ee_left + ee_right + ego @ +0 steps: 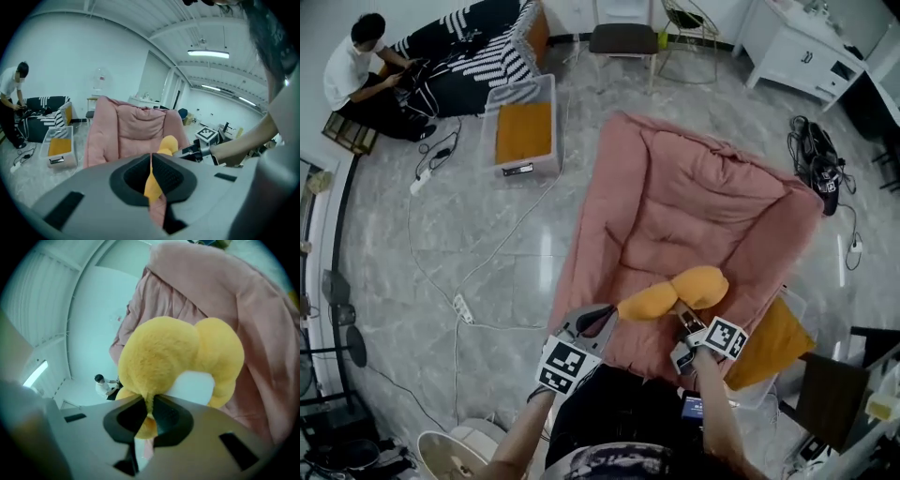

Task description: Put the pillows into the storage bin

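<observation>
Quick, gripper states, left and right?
Left gripper: closed on one end of the fluffy yellow pillow.
Right gripper: closed on the same pillow's other end.

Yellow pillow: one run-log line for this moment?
phase: grasp | left gripper: shut on yellow pillow | right gripper: shut on yellow pillow | pillow at: pink sofa, near edge | storage bin: apart from sofa, not reached

Grey marble floor, pink padded lounger, clear storage bin, white power strip
</observation>
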Motion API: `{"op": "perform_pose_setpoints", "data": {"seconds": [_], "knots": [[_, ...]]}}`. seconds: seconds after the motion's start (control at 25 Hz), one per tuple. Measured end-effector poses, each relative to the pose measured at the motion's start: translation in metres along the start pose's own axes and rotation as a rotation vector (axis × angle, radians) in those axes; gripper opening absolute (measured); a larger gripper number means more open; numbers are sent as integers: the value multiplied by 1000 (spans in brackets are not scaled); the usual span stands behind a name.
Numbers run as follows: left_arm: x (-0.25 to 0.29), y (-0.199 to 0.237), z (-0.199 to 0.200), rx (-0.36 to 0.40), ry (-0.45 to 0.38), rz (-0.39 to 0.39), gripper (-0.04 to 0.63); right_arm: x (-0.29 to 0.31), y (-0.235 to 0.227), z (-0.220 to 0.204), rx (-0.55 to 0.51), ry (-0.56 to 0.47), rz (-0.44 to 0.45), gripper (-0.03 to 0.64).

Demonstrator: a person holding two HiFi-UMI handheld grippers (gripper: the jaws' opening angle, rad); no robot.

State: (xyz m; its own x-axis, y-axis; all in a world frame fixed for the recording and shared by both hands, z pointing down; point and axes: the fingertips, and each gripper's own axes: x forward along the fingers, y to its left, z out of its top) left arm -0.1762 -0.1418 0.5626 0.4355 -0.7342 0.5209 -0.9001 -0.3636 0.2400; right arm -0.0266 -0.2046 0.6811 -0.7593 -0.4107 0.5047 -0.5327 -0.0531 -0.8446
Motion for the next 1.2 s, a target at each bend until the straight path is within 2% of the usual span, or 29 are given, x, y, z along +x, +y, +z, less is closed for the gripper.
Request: {"op": "perform_pose_setpoints", "data": {"seconds": [0.2, 0.36, 0.48, 0.64, 0.88, 1.04, 1.2], "knots": [[17, -32, 24, 62, -6, -68, 21, -62, 43, 26, 13, -122, 135, 29], [31, -65, 38, 111, -19, -117, 21, -124, 55, 46, 22, -221, 188, 28], [41, -98, 43, 154, -29, -148, 21, -177, 45, 60, 2, -288, 195, 28], [51, -153, 47, 190, -33, -190, 21, -257, 22, 73, -15, -379, 183, 28], [62, -253, 39, 197, -30, -216, 21, -370, -38, 82, 7, -472, 148, 28], [65, -329, 27, 218, -19, -232, 21, -431, -86, 80, 23, -486, 118, 28], [70, -390, 9, 242, 5, -246, 21, -466, -145, 71, 68, -465, 70, 29]]}}
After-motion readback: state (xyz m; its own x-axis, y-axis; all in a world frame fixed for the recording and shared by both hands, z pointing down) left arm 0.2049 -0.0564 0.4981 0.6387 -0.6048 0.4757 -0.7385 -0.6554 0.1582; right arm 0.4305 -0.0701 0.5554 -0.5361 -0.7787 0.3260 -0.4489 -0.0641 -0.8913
